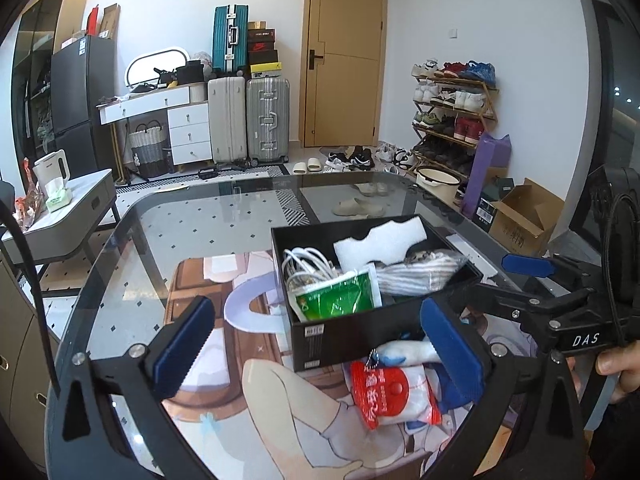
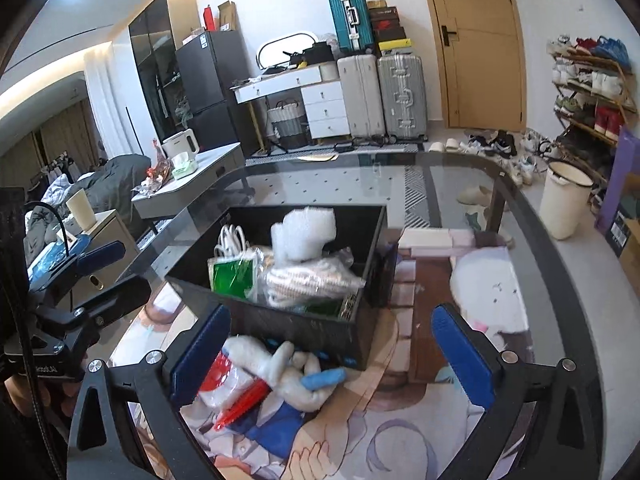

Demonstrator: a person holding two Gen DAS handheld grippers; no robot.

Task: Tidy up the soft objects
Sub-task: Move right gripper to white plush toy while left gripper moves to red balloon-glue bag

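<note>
Left gripper [image 1: 320, 338]: jaws wide apart, holding nothing.
Right gripper [image 2: 334, 346]: jaws wide apart, holding nothing.
Red-and-white plastic packet [image 1: 390, 394]: flat on glass table [image 1: 168, 216], between both grippers.
White-and-blue plush toy [image 2: 292, 376]: beside packet, against box.
Black open cardboard box [image 1: 360, 330]: beyond, holding green packet [image 1: 340, 294], white cable [image 1: 306, 262], foam [image 1: 382, 240].

Left gripper [image 1: 316, 340] frame: black plastic arms, silver screw heads at the joints.
Finger pads [image 1: 182, 346]: blue, serrated along the inner edges.
Right gripper [image 2: 332, 354] body: black, printed white "DAS" lettering, black cable alongside.
Right hand [image 1: 616, 368]: bare skin, visible behind the handle.
</note>
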